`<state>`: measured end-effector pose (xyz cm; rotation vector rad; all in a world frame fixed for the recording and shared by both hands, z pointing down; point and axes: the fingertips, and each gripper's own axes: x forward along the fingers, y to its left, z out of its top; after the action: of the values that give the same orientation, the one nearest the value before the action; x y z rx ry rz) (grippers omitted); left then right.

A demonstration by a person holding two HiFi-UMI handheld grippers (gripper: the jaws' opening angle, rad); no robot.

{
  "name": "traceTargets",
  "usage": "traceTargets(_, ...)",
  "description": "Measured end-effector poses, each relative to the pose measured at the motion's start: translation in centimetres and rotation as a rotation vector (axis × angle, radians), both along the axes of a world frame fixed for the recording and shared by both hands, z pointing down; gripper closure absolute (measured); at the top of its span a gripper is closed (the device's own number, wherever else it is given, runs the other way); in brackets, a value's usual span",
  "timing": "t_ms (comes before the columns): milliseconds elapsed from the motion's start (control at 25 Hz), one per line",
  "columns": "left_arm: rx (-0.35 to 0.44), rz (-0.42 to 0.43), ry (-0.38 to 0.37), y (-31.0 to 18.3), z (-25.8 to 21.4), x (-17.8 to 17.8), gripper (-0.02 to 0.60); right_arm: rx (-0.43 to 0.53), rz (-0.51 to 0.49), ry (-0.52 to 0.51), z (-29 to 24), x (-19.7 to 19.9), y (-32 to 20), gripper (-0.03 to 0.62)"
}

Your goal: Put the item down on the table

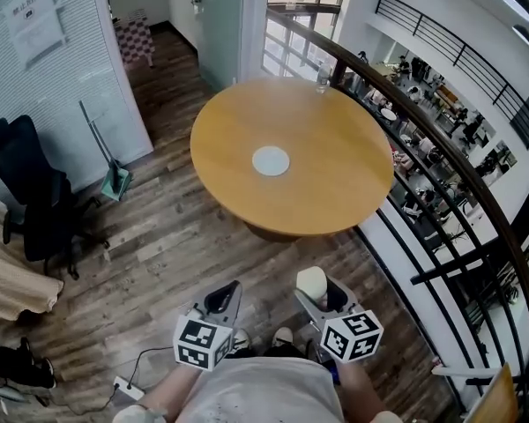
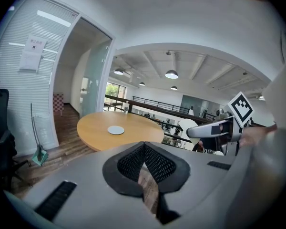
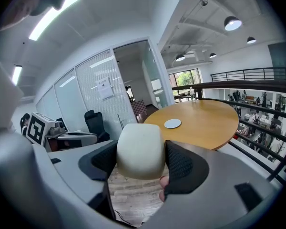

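The right gripper (image 1: 320,291) is clamping a cream-white rounded block (image 3: 140,150) by its two flanks, with the block's domed top standing proud of the jaws. The block is hanging over the plank floor (image 1: 163,254), near the person's body and well apart from the table. Its matte skin and soft corners are suggesting something light and slightly yielding, perhaps foam or soap. On that reading a side grip low on the flanks is looking sound, and a gentle release should be enough. Whether it is fragile cannot be told. The left gripper (image 2: 144,162) is resting with its jaws together on nothing, just left of the right one. The round wooden table (image 1: 238,122) is waiting far ahead, smooth and mostly bare. It is carrying only a pale disc (image 1: 271,160) near its middle and a clear glass (image 1: 323,77) at its far edge. A black railing (image 1: 463,179) is curving along the right, above a lower hall. A black office chair (image 1: 28,192) and a slatted glass partition (image 1: 62,69) are standing to the left.
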<state>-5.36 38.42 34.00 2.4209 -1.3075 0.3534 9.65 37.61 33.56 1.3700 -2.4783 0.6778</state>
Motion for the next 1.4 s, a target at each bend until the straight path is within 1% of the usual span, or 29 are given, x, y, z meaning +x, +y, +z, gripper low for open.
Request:
traceTargets(160,-0.002,0.005,-0.007,0.2,0.6,-1.6,0.558,0.005,0.006,0.007,0.3,-1.5,0.4,0.264)
traceTargets(360,-0.004,0.006,0.002,0.3,0.8,-2.3,0.558,-0.008,0.008,0.016,0.8,-1.9,0.4,0.264)
traceTargets(680,-0.002,-0.013,0.004,-2.4,1.4,-3.3,0.558,-0.018,-0.003,0.001,1.6,-3.0,-2.6,0.264)
traceTargets(920,-0.008,-0.026,-0.007,-7.7,1.5,-3.3,0.558,-0.028,-0.009,-0.002,2.2,-2.9,-8.2,0.264)
traceTargets(1280,-0.021,-0.047,-0.021,-18.8,1.7,-1.4,0.558,-0.056,-0.051,-0.002,3.4,-1.6,-19.8,0.264)
traceTargets(1400,-0.019,-0.049,-0.052,-22.6,1.4,-0.9,0.558,-0.051,-0.07,-0.012,3.2,-1.3,-24.1,0.264)
